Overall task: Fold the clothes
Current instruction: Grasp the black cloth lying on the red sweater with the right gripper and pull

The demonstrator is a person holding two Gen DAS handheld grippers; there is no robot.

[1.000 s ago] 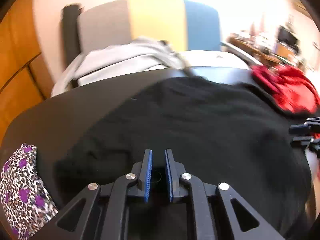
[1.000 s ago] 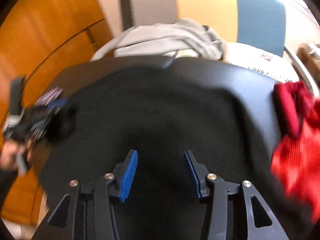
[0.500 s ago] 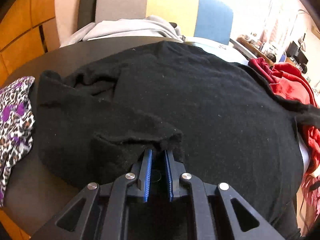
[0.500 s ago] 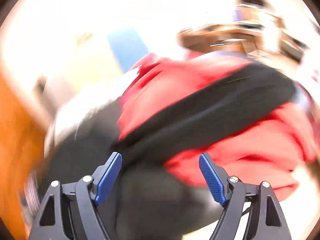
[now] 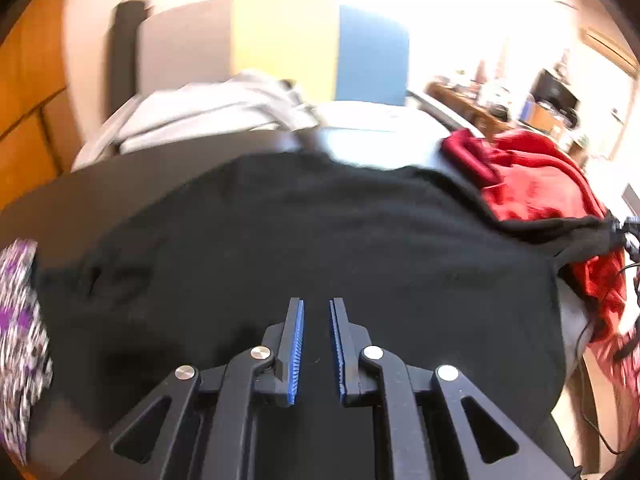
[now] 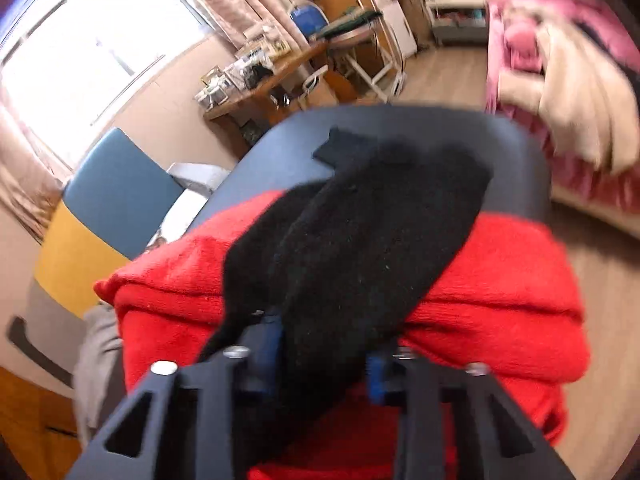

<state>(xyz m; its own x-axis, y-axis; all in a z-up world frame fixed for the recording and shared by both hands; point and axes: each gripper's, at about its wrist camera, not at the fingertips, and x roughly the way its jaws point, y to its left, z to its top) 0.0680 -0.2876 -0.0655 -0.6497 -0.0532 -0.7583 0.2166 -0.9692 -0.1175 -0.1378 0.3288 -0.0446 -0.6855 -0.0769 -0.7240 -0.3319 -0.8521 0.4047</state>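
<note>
black knit, a sweater (image 5: 320, 240), lies spread over the dark table (image 5: 100, 200) under and ahead of the left gripper (image 5: 316, 308), whose blue pads stand a narrow gap apart with nothing between them. the right gripper (image 6: 320, 344) is clamped on a sleeve (image 6: 360, 248) of that sweater, which runs forward from its jaws across a red garment (image 6: 500, 280). a leopard-print cloth (image 5: 20, 340) sits to the left gripper's left; grey clothes (image 5: 208, 108) lie beyond the table.
</note>
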